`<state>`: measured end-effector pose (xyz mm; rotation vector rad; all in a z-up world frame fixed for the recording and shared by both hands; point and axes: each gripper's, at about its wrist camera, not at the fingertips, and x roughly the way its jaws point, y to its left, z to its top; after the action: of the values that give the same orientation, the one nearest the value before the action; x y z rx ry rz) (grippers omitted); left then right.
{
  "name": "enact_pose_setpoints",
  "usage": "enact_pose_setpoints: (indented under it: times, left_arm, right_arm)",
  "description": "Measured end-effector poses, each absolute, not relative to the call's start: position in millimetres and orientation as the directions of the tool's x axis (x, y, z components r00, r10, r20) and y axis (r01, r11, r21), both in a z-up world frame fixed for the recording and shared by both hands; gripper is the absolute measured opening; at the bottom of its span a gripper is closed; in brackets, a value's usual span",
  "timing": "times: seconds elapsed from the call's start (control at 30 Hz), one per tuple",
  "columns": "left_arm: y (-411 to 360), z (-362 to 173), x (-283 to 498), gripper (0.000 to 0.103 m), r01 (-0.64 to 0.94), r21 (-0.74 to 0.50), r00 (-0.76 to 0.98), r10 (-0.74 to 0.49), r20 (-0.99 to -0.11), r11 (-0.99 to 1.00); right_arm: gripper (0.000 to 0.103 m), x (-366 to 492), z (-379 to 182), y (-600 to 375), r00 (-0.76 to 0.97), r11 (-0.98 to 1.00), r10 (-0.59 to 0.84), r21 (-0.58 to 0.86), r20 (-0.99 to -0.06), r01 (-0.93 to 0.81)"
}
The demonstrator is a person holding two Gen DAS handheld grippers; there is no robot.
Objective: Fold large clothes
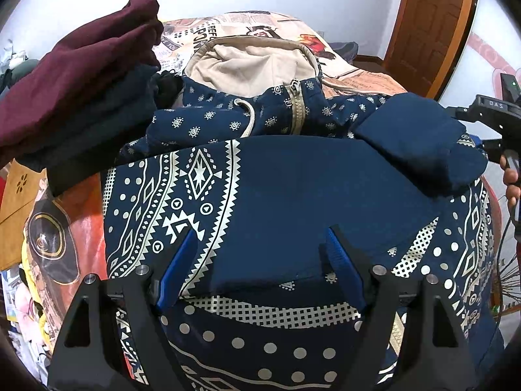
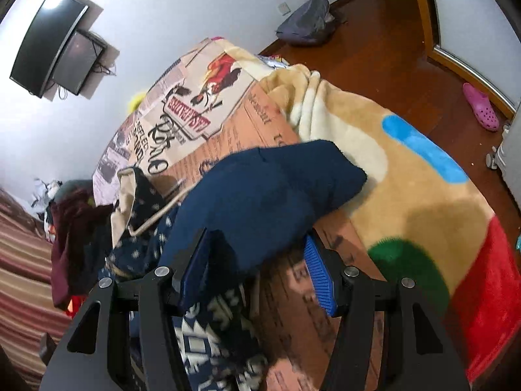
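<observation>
A navy hoodie (image 1: 293,189) with white tribal print, a beige hood (image 1: 247,62) and a beige zipper lies face up on the bed. One sleeve is folded across its chest, plain navy side up. My left gripper (image 1: 260,244) is open just above that folded sleeve near the hem. The other sleeve (image 1: 420,140) is raised at the right. In the right wrist view that navy sleeve (image 2: 260,195) lies between the fingers of my right gripper (image 2: 257,257), which stands open around it. The right gripper also shows at the left wrist view's right edge (image 1: 495,123).
A stack of folded maroon and dark clothes (image 1: 81,84) sits at the left of the bed. A printed bedspread (image 2: 182,114) and a colourful fleece blanket (image 2: 423,169) cover the bed. Wooden floor, a grey bag (image 2: 306,22), a pink shoe (image 2: 482,107) and a door lie beyond.
</observation>
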<state>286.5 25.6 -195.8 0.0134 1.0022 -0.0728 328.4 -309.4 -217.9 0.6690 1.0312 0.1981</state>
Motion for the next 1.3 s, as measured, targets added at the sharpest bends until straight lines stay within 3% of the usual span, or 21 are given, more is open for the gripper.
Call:
enact_pose_setpoints:
  times: [0.03, 0.2, 0.53, 0.8, 1.03, 1.3]
  left_arm:
    - [26, -196, 287, 0.079, 0.065, -0.023, 0.536, -0.055, -0.842, 0.998]
    - [33, -194, 286, 0.079, 0.052, -0.039, 0.543, -0.061, -0.838, 0.998]
    - [52, -173, 273, 0.079, 0.029, -0.062, 0.597, -0.067, -0.8, 0.998]
    - [86, -146, 252, 0.079, -0.021, -0.081, 0.659, -0.047, -0.751, 0.997]
    - [128, -139, 227, 0.083, -0.097, -0.094, 0.682, -0.003, -0.731, 0.991]
    - [142, -145, 219, 0.083, -0.117, -0.079, 0.662, 0.019, -0.749, 0.99]
  right_arm:
    - [0.037, 328, -215, -308, 0.522, 0.801, 0.439, 0.582, -0.731, 0.142]
    - [0.01, 323, -190, -287, 0.567, 0.899, 0.34, 0.437, -0.75, 0.039]
    - [0.008, 303, -98, -231, 0.646, 0.893, 0.437, 0.389, -0.626, -0.227]
    - [0.008, 288, -52, -134, 0.572, 0.801, 0.596, 0.369, -0.564, -0.471]
    - [0.008, 277, -85, -38, 0.398, 0.716, 0.646, 0.338, -0.652, -0.61]
    - [0.008, 270, -116, -39, 0.374, 0.751, 0.574, 0.286, -0.728, -0.595]
